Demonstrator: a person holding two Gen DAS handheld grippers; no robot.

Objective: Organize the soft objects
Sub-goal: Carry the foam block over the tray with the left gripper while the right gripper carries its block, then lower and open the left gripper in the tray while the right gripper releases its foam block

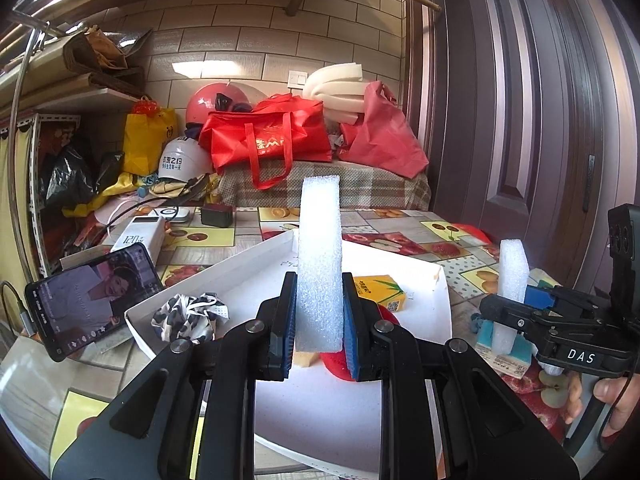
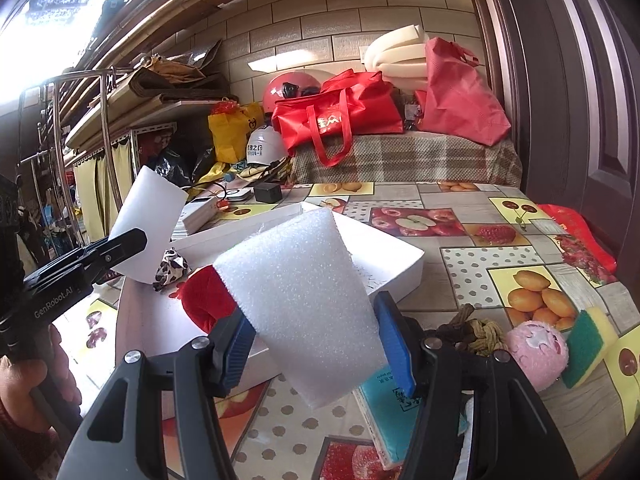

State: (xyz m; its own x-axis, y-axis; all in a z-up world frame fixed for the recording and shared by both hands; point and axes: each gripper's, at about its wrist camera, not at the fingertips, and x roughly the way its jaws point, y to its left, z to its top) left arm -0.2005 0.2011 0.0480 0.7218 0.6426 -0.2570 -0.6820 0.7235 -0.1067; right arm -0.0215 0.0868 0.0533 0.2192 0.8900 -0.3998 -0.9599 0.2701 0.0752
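Both grippers are loaded: the left gripper [image 1: 319,322] is clamped on one white foam slab [image 1: 320,264] held upright above the white tray [image 1: 438,280], and the right gripper [image 2: 316,346] pinches a second foam slab [image 2: 298,300] beside the tray's near edge. This looks like the carry-in step; next, each should lower into the tray and release. In the tray I count one spotted cloth [image 1: 188,316], one red plush [image 2: 206,300] and one yellow carton [image 1: 384,290].

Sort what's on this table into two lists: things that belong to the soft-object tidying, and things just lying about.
Job:
white foam slab in left claw
second foam slab in right claw
white tray
spotted cloth
pink fluffy ball
scouring sponge

Lying about:
phone
power bank
juice carton
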